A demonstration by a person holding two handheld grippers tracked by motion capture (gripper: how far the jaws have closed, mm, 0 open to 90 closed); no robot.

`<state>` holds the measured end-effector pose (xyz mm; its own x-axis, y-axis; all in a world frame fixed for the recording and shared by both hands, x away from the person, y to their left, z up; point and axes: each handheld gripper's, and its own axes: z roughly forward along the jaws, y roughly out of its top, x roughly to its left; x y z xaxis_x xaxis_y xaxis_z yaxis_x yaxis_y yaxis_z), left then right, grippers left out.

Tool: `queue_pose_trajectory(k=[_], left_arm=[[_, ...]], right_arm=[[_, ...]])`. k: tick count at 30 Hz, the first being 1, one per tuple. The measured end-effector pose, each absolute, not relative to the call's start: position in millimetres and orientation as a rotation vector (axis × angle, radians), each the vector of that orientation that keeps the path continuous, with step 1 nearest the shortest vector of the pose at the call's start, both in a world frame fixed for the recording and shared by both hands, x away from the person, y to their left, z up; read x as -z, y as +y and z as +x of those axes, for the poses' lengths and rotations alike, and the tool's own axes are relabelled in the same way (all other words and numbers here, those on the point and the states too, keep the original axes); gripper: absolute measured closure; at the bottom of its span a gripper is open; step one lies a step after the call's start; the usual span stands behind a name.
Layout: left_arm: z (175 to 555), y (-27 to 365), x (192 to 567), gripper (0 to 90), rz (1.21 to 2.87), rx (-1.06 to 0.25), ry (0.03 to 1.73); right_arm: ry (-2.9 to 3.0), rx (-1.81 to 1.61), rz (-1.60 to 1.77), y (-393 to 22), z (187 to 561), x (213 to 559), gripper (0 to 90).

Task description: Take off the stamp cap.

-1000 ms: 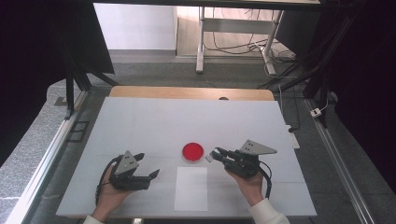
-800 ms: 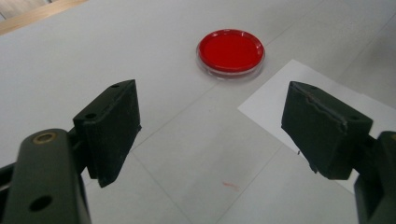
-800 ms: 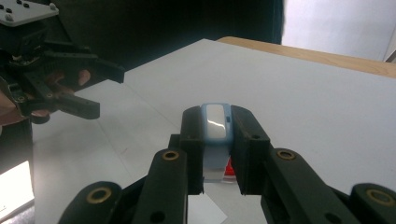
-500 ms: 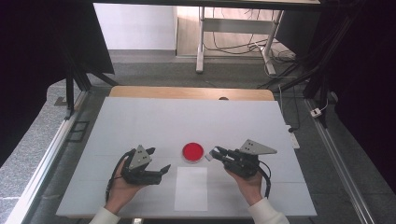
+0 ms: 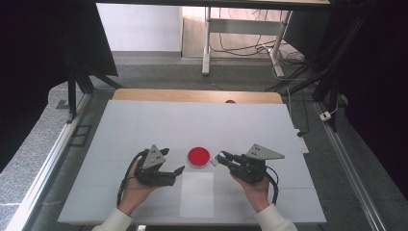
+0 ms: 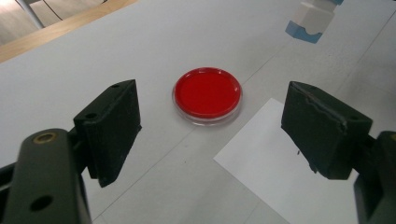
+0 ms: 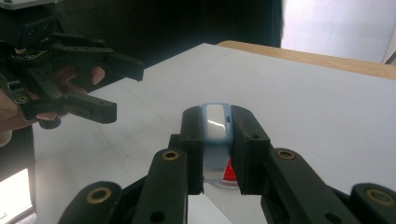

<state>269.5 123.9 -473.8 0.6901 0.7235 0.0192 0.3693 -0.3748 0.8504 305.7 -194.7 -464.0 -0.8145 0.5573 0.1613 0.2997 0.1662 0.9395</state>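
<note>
Two grippers working over the white table [image 5: 144,125], both near its near edge. Right gripper [image 5: 222,158] is clamping a small white-and-blue block [image 7: 215,122] between its jaws; jaws are sitting nearly closed, pads pressing on both of its sides, its white face pointing out past the tips. In the left gripper view the same block [image 6: 310,19] is hanging clear above the table, beyond the dish. Left gripper [image 5: 179,171] is standing wide open with nothing between its jaws, pointing across toward the right one. A red petri dish [image 6: 207,94] is lying flat on the table just ahead of the open left jaws, roughly centred between them, not touching either. In the high view the dish [image 5: 198,156] is sitting between the two grippers, just beside the right gripper's tips. A white paper sheet [image 5: 197,193] is lying flat just under and ahead of the left gripper's right-hand jaw, near the dish, not touching it
</note>
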Motion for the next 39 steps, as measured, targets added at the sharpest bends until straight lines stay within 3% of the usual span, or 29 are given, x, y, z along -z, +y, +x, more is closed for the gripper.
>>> queue_pose_trajectory(k=[39], left_arm=[[274.9, 79.6, 490.2, 21.4, 2.069, -0.46, 0.738]], right_arm=[[2.215, -1.719, 0.853, -179.8, 301.2, 473.3, 75.2]])
